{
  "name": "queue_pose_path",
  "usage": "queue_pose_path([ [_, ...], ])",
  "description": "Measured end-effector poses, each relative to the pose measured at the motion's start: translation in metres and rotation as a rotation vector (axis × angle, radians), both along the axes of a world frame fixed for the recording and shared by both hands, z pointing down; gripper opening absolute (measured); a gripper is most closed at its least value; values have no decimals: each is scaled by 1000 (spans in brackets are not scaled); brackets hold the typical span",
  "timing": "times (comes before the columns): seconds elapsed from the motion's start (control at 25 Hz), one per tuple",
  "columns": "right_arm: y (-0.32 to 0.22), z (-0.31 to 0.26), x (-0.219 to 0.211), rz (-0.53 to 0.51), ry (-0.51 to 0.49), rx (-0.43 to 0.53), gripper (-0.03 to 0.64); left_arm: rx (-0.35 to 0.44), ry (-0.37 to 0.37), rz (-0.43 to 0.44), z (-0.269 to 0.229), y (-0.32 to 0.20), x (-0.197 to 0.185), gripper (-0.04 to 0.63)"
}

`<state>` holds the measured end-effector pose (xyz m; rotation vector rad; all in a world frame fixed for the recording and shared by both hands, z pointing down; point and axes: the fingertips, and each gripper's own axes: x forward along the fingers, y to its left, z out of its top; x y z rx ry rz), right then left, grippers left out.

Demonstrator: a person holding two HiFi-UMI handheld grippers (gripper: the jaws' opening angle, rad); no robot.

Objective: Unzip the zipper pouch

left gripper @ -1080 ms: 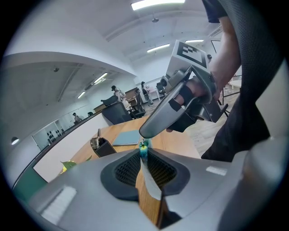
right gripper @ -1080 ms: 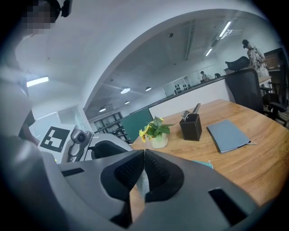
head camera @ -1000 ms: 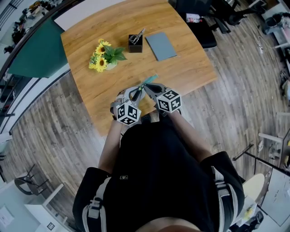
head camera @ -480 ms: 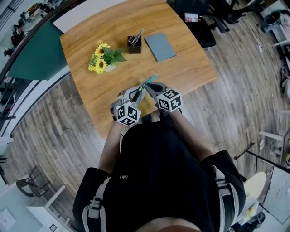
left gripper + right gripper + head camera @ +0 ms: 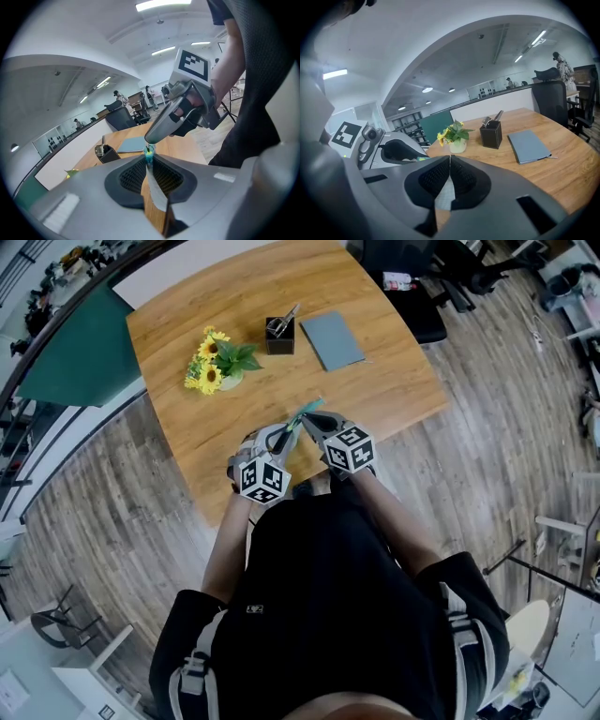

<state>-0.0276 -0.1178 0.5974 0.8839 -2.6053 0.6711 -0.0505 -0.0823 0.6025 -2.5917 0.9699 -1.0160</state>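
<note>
Head view: zipper pouch (image 5: pixel 307 411) sits between both tongs, well apart from the pen holder (image 5: pixel 278 333), on the person's side of it. The left tongs (image 5: pixel 289 429) grasp the pouch. Left gripper view shows its pale fabric edge-on between the pads, with the teal zipper end poking out just past the tips. The right tongs (image 5: pixel 307 418) are clenched, tips right at that teal end, pointing in from the side opposite the left tongs. Right gripper view: jaws pressed together, pale mesh fabric of the pouch pinched low between them. Cannot tell if the pull tab itself is caught. Zipper open or closed: too small to tell. Flower pot (image 5: pixel 214 363) with yellow flowers stands left of the pen holder, grey notebook (image 5: pixel 332 336) just right of it, all on the wooden counter (image 5: pixel 394 381). Pen holder is black, something metal sticking out of it. Person wears a black top, hands behind the marker cubes. Wood-plank floor (image 5: pixel 487 427) lies further right of the pen holder.
</note>
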Motion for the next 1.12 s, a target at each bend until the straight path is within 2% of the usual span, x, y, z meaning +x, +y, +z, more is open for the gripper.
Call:
queue_pose_path([
  [1.12, -16, 6, 31, 84, 8, -15, 9, 20, -10, 14, -13, 8, 9, 46],
])
